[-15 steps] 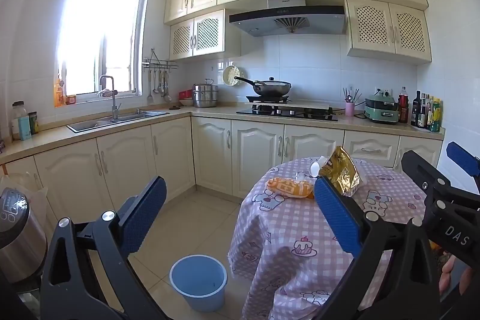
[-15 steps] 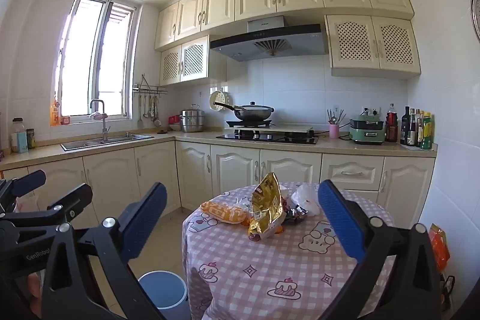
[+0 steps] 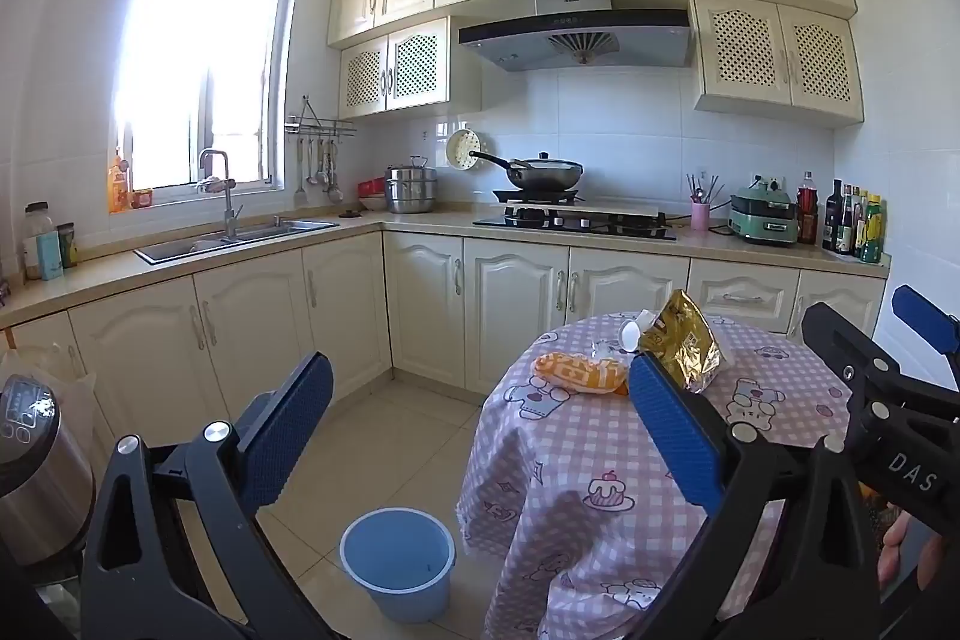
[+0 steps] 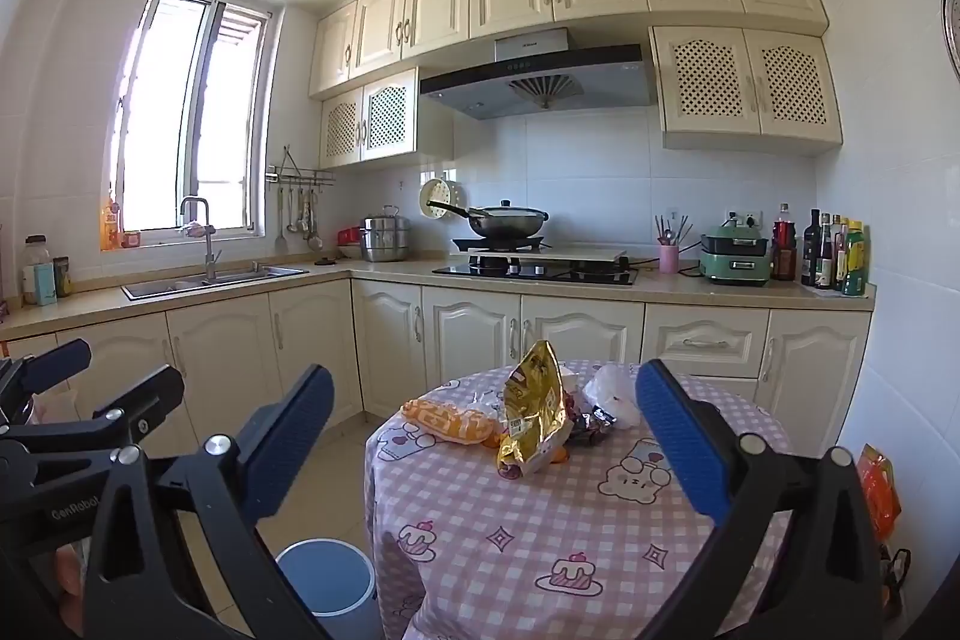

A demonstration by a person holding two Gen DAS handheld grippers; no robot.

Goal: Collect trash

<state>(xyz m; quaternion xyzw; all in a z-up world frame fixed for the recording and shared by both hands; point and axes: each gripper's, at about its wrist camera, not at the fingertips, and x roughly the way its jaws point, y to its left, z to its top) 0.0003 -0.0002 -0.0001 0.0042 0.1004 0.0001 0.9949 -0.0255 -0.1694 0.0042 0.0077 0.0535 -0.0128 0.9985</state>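
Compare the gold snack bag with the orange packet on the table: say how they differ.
The gold snack bag is shiny foil; the orange packet is orange with pale markings. The gold snack bag stands up, crumpled and leaning, while the orange packet lies flat on its side. The gold snack bag rises taller; the orange packet stays low and long. Both rest on the checked tablecloth, held by neither tool.

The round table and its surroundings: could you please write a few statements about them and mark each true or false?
1. The gold snack bag stands on the checked tablecloth. True.
2. The blue bucket sits on the table. False: it is on the floor beside it.
3. The right hand-held gripper is shut on the gold bag. False: it is open, holding nothing.
4. The orange wrapper lies left of the gold bag. True.
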